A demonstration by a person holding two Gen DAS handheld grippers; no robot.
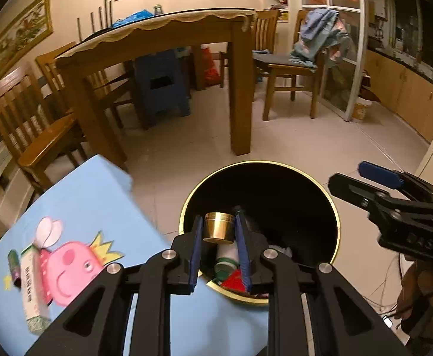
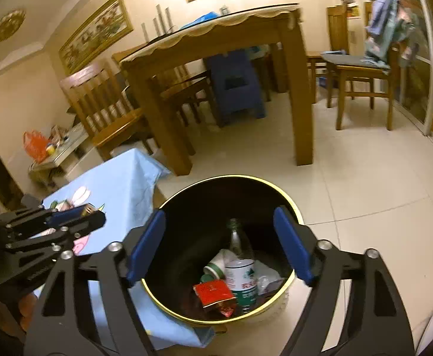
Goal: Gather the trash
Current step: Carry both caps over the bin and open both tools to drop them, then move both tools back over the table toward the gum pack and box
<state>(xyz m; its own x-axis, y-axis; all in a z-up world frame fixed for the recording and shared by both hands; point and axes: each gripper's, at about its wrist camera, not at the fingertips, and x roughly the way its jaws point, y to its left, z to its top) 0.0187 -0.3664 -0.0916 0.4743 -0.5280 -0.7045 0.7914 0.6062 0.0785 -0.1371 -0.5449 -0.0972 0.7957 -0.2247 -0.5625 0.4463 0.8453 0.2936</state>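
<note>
Over the bin (image 1: 332, 207), the left tongs (image 1: 218, 247) pinch a gold cap (image 1: 218, 227), not yet dropped. The right tongs (image 2: 219, 243) gape wide and empty above the same bin. Inside lie a bottle (image 2: 241, 273), a cup (image 2: 216, 264), a red wrapper (image 2: 215, 292) and a clear scrap. At nine o'clock from the bin, the blue surface (image 1: 97, 195) bears a box (image 1: 32, 284) and a green tube (image 1: 14, 267); by my judgement, the task is about half done.

Home dining room, wooden dining table (image 1: 163, 38), matching chairs (image 1: 287, 68), framed pictures (image 2: 96, 34), tiled floor (image 2: 364, 192)
</note>
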